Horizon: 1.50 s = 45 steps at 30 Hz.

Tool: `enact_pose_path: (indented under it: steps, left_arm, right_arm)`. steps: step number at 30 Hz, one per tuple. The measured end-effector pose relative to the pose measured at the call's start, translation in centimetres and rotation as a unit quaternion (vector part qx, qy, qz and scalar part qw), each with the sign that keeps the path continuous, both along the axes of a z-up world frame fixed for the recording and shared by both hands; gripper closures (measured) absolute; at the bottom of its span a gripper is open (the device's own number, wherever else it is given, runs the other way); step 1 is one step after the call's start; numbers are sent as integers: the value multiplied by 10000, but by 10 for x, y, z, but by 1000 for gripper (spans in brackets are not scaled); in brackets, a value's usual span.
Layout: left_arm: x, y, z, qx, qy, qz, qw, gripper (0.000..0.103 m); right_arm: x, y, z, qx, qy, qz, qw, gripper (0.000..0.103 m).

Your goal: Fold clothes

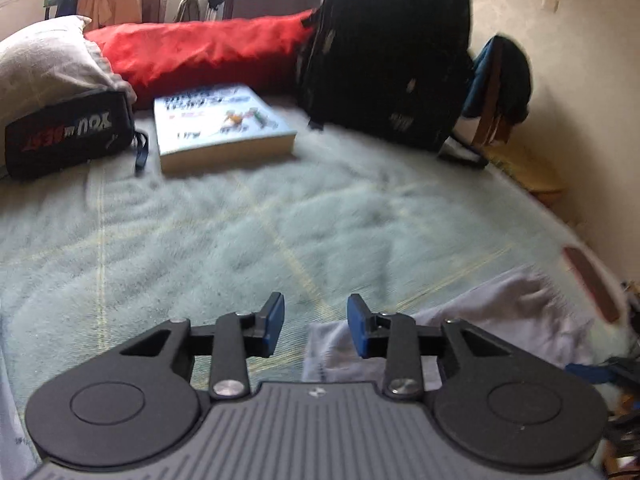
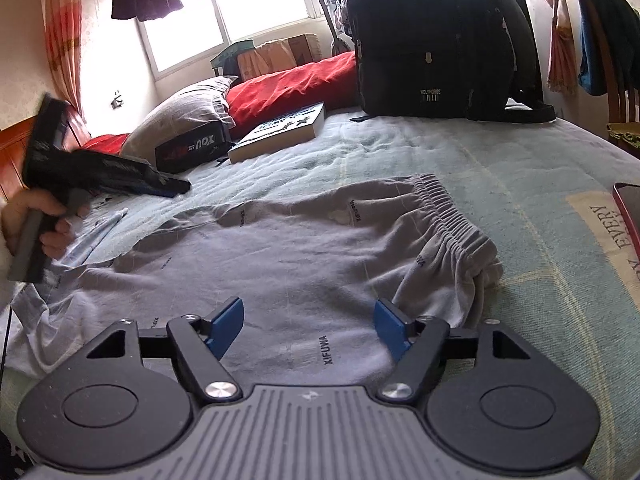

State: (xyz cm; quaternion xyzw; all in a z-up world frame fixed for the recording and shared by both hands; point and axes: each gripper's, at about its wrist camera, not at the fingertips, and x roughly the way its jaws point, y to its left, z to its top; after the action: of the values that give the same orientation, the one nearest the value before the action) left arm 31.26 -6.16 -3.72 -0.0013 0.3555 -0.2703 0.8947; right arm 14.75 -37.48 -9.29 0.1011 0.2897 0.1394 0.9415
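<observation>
The right tongs (image 2: 308, 330) stand wide open with nothing between the blue pads (image 2: 228, 320), poised low over the near part of the grey shorts (image 2: 304, 256). No earlier view is given, so only their present spread can be told. The left tongs (image 1: 316, 326) are partly open and empty too, their pads apart over the pale green blanket (image 1: 240, 232), with an edge of the grey shorts (image 1: 500, 312) showing just beneath and to the right of them.

In the right wrist view the left tongs (image 2: 176, 186) appear at the left edge, held by a hand (image 2: 36, 220) above the far left part of the garment, not touching it as far as can be seen.

The shorts lie spread and wrinkled on the bed, unfolded, the gathered elastic waistband (image 2: 452, 216) toward the right, small printed lettering scattered across the cloth.

Farther up the bed lie a thick book (image 2: 280, 132), a small black pouch (image 2: 188, 150) with red and white lettering just beside it, a grey pillow (image 2: 184, 116), and a red cushion (image 2: 296, 88) behind. A black backpack (image 2: 432, 40) stands upright at the far end. A window (image 2: 256, 4) with clothes hanging before it is behind.
</observation>
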Motion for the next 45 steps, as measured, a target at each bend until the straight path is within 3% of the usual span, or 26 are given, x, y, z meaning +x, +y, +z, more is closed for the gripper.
enact_pose_path:
  steps: [2, 6, 9, 14, 18, 25, 28, 34, 41, 45]
  left_arm:
    - [-13, -4, 7, -31, -70, -257, 9996, 61]
    - [-51, -21, 0, 474, 76, -942, 9944, 58]
    - [-87, -26, -9, 854, -2, -1166, 9895, 57]
    - [-150, -22, -17, 1310, -416, -1290, 9821, 45]
    - [-180, -11, -30, 1270, -186, -888, 9877, 43]
    - [-228, 10, -21, 826, -284, -473, 9951, 31]
    - [-226, 14, -33, 801, 171, -309, 9962, 31]
    - [-239, 38, -16, 552, 139, -165, 9982, 30]
    - [-234, 84, 20, 587, -272, 247, 9976, 22]
    - [-213, 114, 28, 667, -240, 680, 9952, 22]
  right_arm:
    - [-1, 0, 0, 10, 5, -10, 10000, 26]
    - [-4, 0, 6, -19, 27, -89, 10000, 26]
    - [-11, 1, 12, -66, -30, -112, 9999, 23]
    - [-19, 10, 21, -181, -115, -38, 9998, 17]
    - [-23, 25, 19, -352, 8, 73, 9994, 17]
    - [-40, 42, 33, -400, -103, 307, 9987, 13]
    - [-44, 52, 42, -309, -129, 453, 9984, 11]
    - [-56, 68, 49, -239, -120, 631, 9976, 6]
    - [-56, 71, 42, -9, 144, 592, 9981, 3]
    - [-50, 75, 41, 65, 244, 605, 9978, 1]
